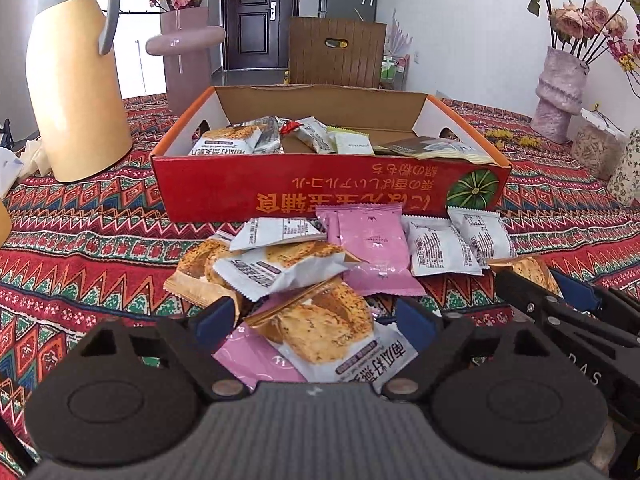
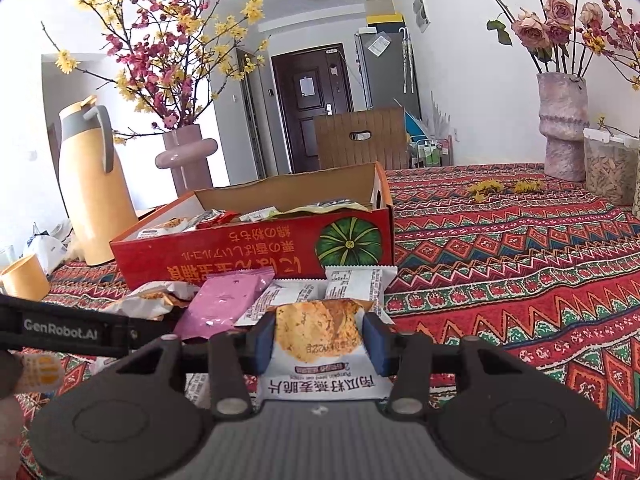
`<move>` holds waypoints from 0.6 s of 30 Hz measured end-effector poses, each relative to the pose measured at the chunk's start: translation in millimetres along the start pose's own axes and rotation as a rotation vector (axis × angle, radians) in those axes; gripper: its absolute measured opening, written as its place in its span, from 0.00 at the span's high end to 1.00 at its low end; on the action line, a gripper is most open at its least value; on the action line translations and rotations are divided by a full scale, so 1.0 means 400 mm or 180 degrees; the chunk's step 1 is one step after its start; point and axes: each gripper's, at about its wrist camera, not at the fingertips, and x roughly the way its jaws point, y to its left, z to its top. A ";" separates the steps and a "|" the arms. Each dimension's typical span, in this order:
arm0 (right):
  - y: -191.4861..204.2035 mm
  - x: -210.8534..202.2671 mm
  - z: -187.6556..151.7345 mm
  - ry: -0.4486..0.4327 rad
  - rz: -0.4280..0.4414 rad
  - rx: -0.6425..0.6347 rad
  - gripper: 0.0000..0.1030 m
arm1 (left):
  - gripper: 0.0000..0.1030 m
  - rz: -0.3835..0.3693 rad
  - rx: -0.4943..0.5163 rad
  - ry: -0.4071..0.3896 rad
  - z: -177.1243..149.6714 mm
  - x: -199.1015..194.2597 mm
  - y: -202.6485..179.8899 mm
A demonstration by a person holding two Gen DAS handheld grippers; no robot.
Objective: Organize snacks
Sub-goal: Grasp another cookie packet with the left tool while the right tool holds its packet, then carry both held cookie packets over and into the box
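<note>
A red cardboard box (image 1: pixel 280 184) with a pumpkin picture stands on the patterned tablecloth and holds several snack packets. It also shows in the right wrist view (image 2: pixel 240 252). A pile of loose packets lies in front of it, among them a pink packet (image 1: pixel 372 236) and white packets (image 1: pixel 440 248). My left gripper (image 1: pixel 316 320) is open, its blue pads on either side of an oat-crisp packet (image 1: pixel 324 324) in the pile. My right gripper (image 2: pixel 319 340) is shut on another oat-crisp packet (image 2: pixel 320 336), held just above the pile; it also shows at the right of the left view (image 1: pixel 576 292).
A tan thermos jug (image 1: pixel 76 80) and a mauve vase (image 1: pixel 188 60) stand at the back left. A textured vase of roses (image 1: pixel 560 88) and a jar (image 2: pixel 608 168) stand at the right. A tan cup (image 2: pixel 24 280) sits at the far left. A wooden chair (image 1: pixel 336 52) stands behind the table.
</note>
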 end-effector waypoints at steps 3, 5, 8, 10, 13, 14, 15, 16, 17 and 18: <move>0.001 -0.003 0.000 -0.0013 0.0024 0.0000 0.55 | 0.34 -0.0009 0.0005 0.0072 -0.003 0.007 -0.007; 0.000 -0.004 0.000 -0.0021 0.0036 0.0005 0.55 | 0.36 0.0014 0.0014 0.0066 -0.005 0.007 -0.009; -0.001 -0.005 0.000 -0.0029 0.0041 0.0011 0.55 | 0.41 0.0014 0.0006 0.0059 -0.006 0.002 -0.004; -0.001 -0.005 0.000 -0.0031 0.0039 0.0009 0.55 | 0.42 0.0009 0.0009 0.0054 -0.007 0.000 -0.002; -0.001 -0.005 0.000 -0.0032 0.0036 0.0008 0.55 | 0.44 -0.0024 0.0022 0.0036 -0.007 -0.008 0.000; -0.002 -0.005 0.000 -0.0033 0.0033 0.0008 0.55 | 0.44 -0.0034 0.0031 0.0025 -0.007 -0.011 0.000; -0.002 -0.005 0.000 -0.0034 0.0030 0.0006 0.55 | 0.44 -0.0054 0.0038 0.0011 -0.007 -0.015 0.000; -0.002 -0.005 0.000 -0.0035 0.0025 0.0002 0.55 | 0.44 -0.0067 0.0047 -0.0007 -0.007 -0.019 0.000; -0.001 -0.006 0.000 -0.0037 0.0020 -0.0001 0.55 | 0.44 -0.0077 0.0056 -0.0029 -0.007 -0.024 -0.001; 0.000 -0.006 0.000 -0.0041 0.0015 -0.0005 0.55 | 0.44 -0.0095 0.0066 -0.0052 -0.007 -0.029 0.000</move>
